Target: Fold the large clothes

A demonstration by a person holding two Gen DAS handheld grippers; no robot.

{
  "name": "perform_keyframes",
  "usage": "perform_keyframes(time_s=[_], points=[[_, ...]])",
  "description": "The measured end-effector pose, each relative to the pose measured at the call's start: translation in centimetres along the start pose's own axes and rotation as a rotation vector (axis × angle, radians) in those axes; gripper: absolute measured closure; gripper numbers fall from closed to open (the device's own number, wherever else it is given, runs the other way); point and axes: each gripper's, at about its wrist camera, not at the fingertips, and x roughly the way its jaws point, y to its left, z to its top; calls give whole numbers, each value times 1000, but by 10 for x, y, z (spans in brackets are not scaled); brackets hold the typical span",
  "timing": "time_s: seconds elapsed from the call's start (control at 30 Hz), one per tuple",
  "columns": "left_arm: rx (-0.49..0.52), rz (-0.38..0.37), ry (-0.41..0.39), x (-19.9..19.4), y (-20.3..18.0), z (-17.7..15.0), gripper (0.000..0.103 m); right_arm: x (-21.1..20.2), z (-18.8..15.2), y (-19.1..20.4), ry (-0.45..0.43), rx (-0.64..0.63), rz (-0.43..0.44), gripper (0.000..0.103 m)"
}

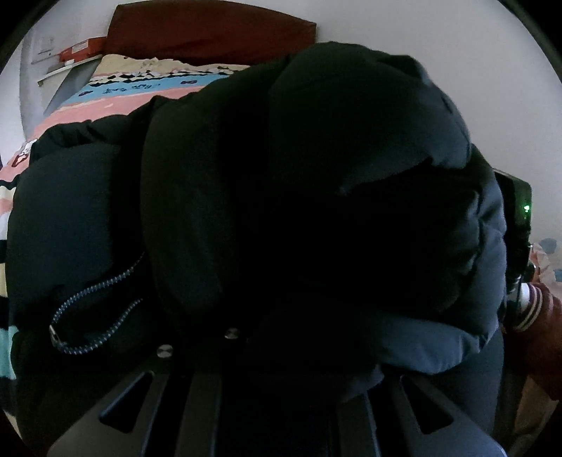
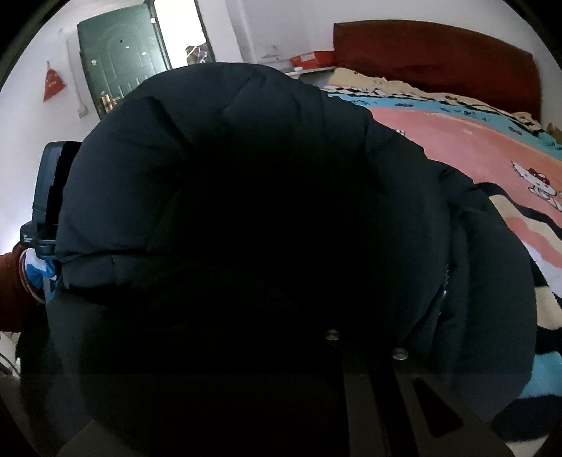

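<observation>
Pink cartoon blanket (image 2: 456, 140) covers the bed below a red headboard (image 2: 439, 59).

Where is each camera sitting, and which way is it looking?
Left wrist: on the left gripper, facing the dark puffy jacket; a red sleeve at its right edge.
Right wrist: on the right gripper, facing the jacket; a red sleeve at its left edge.
Both show the jacket, cartoon blanket and red headboard.

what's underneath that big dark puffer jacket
The patterned blanket on the bed shows around the dark puffer jacket, reaching toward the red headboard. Directly beneath, the jacket's bulk hides the bed surface and both grippers' fingertips.
</observation>
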Motion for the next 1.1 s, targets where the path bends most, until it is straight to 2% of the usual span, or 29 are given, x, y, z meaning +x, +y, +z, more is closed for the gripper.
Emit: perform_keyframes(time_s=[0.17,0.23,0.43,0.53,0.6,0.63,0.83,0.97,1.1], points=[[4,42,35,-7,-8,6,92,-2,8,4,36,-9,-22,90],[6,59,49,-12,-12,11,91,-7,16,11,62,-35,-53,89],[31,93,69,-28,-26,10,89,-28,12,30,78,-109,-127,84],[41,113,59,-40,-36,7,87,-40,7,44,85,-173,-161,71],[48,112,53,-44,-40,8,85,-43,8,49,89,-213,-173,55],[49,113,52,-44,-40,8,84,-44,9,50,89,-221,-167,53],[-7,73,-12,-64,-45,2,82,-59,-1,50,36,-171,-126,49],[24,54,-13,-54,-42,-10,80,-52,-12,43,8,-138,-82,44],[44,-42,-37,-60,-32,-6,79,-41,-12,38,17,-141,-70,41]])
